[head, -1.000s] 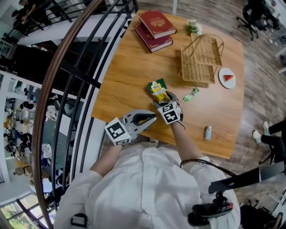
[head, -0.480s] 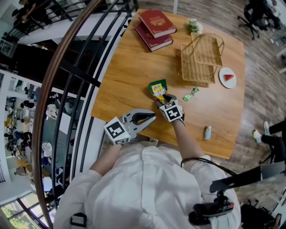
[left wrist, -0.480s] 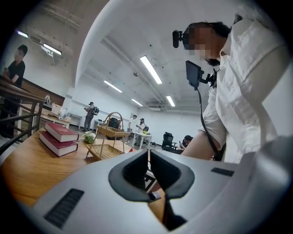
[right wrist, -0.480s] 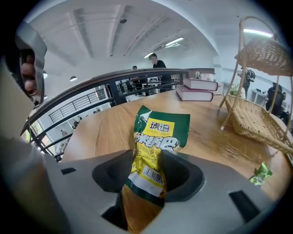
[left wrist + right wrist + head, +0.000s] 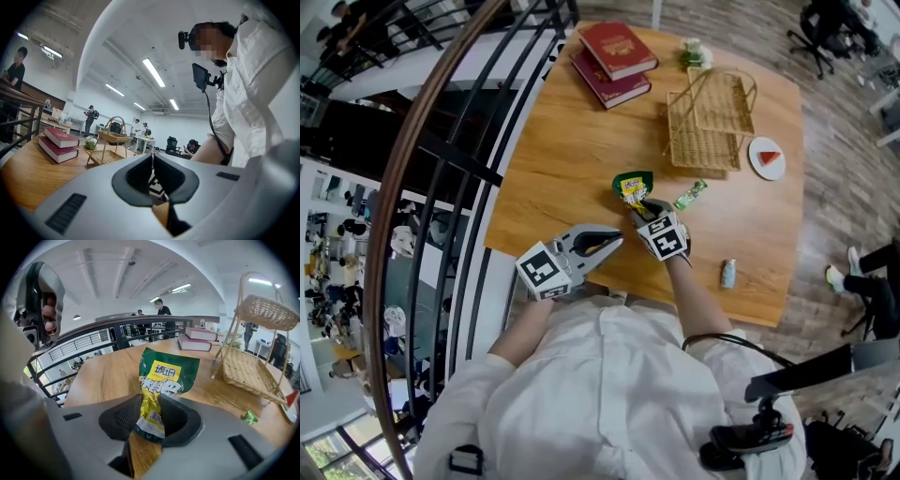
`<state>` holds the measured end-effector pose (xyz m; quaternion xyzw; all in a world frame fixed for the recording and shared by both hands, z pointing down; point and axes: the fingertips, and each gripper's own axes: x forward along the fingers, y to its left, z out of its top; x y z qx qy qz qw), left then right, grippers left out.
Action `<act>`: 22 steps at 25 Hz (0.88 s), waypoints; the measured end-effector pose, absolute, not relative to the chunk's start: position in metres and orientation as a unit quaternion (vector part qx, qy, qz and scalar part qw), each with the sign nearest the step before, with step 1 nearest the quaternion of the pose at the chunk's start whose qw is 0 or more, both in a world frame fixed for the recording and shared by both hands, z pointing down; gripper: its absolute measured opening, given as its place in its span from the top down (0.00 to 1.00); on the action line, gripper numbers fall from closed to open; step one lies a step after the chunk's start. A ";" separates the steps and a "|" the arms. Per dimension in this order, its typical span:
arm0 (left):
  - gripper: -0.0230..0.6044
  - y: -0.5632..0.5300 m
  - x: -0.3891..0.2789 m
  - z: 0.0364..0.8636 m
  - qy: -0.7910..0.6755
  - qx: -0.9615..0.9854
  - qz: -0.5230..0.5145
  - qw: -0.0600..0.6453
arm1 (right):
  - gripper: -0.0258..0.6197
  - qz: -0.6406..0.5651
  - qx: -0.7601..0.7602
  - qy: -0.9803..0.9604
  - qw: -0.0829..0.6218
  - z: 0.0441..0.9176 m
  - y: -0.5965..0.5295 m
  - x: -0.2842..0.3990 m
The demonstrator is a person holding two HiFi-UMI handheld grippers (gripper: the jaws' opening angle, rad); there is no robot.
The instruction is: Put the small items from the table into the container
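The right gripper (image 5: pixel 639 205) reaches over the wooden counter (image 5: pixel 567 159) with its jaws closing on the lower end of a green-and-yellow snack packet (image 5: pixel 163 376), which is pinched between the pads while its printed top stands up beyond them. The left gripper (image 5: pixel 615 241) hovers at the counter's near edge, jaws together with nothing between them. A two-tier wicker basket (image 5: pixel 701 148) stands farther back, well apart from the packet, with a small green candy (image 5: pixel 690 195) lying between them.
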<state>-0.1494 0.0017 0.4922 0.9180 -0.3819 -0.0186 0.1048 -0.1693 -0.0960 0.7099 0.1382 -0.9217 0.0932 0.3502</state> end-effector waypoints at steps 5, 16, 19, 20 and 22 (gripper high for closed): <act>0.95 -0.005 -0.144 0.488 -0.375 0.921 -0.024 0.101 | 0.77 0.090 0.152 -0.931 0.320 0.676 -0.102 -0.154; 0.95 -0.032 -0.111 0.481 -0.340 0.935 -0.041 0.090 | 0.77 0.093 0.202 -0.929 0.295 0.626 -0.124 -0.091; 0.95 -0.041 -0.100 0.481 -0.328 0.940 -0.046 0.088 | 0.77 0.088 0.218 -0.929 0.287 0.614 -0.134 -0.075; 0.95 -0.043 -0.096 0.480 -0.324 0.941 -0.046 0.087 | 0.77 0.086 0.223 -0.928 0.285 0.610 -0.136 -0.071; 0.95 -0.047 -0.091 0.480 -0.318 0.943 -0.046 0.087 | 0.77 0.086 0.230 -0.928 0.281 0.603 -0.140 -0.065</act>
